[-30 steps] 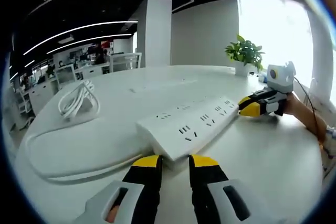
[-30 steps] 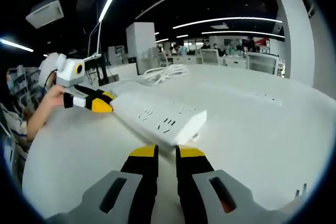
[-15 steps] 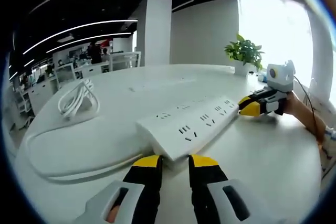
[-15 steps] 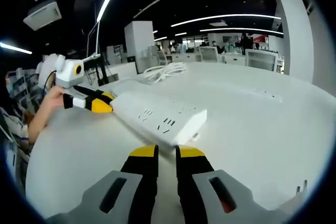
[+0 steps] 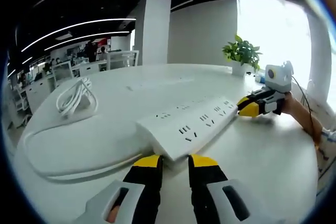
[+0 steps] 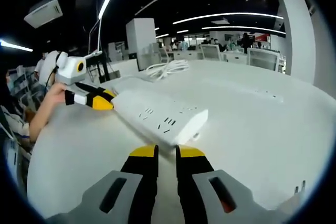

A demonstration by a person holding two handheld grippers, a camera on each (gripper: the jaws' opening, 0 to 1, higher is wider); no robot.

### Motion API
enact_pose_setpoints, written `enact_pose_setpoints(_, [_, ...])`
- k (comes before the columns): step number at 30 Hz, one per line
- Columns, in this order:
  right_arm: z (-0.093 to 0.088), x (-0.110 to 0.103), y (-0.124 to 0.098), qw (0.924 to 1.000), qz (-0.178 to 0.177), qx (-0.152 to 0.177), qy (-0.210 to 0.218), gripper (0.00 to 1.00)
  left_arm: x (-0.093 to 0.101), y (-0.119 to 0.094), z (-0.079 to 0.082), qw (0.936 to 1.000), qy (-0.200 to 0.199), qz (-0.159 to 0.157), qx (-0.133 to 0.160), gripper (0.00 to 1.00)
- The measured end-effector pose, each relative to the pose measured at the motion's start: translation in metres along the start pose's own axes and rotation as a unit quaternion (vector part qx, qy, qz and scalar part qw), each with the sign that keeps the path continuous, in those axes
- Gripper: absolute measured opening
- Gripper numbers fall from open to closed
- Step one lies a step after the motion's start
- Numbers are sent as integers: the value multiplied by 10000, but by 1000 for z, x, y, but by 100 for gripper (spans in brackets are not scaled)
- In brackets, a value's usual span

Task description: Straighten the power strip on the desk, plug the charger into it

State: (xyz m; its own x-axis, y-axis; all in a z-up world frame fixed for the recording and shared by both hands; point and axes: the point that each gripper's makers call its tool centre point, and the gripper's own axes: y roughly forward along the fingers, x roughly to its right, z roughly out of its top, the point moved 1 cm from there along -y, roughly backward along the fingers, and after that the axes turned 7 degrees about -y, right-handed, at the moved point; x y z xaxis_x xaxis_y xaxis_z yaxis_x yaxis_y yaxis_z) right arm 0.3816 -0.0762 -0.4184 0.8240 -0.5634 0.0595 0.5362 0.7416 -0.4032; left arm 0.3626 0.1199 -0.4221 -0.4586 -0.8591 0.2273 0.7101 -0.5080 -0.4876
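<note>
One white desk [image 5: 273, 156] is seen, wide and round-edged, spreading from 6 o'clock to the far rim in both views. On it one white power strip [image 5: 190, 124] is laid, long and flat, with several socket groups on its top face; in the left gripper view it runs from the centre toward 2 o'clock, and in the right gripper view the same power strip [image 6: 160, 117] runs from the centre toward 10 o'clock. One white cable [image 5: 58, 169] is seen curving across the desk at 8 o'clock, and one coiled bundle of white cord [image 5: 76, 97] is lying at 9 o'clock, well apart from the strip. One potted plant [image 5: 242, 55] is standing near the far edge at 1 o'clock.

Two grippers are counted. The left gripper [image 5: 174, 162] is placed at 6 o'clock just before the near end of the strip, its two yellow-tipped jaws drawn nearly together with nothing between them. The right gripper [image 6: 166, 153] is likewise set at the strip's other end, jaws nearly together and empty.
</note>
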Motion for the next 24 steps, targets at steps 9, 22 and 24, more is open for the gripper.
enact_pose_setpoints(9, [0, -3, -2, 10000, 33, -43, 3, 13, 1, -2, 0, 10000, 8, -41, -42, 20])
enact_pose_setpoints(22, [0, -5, -4, 9999, 4, -137, 29, 13, 2, -4, -1, 9999, 77, -26, -87, 20])
enact_pose_setpoints(24, [0, -5, -4, 9999, 11, -149, 12, 13, 4, -5, -2, 10000, 35, -44, -80, 20])
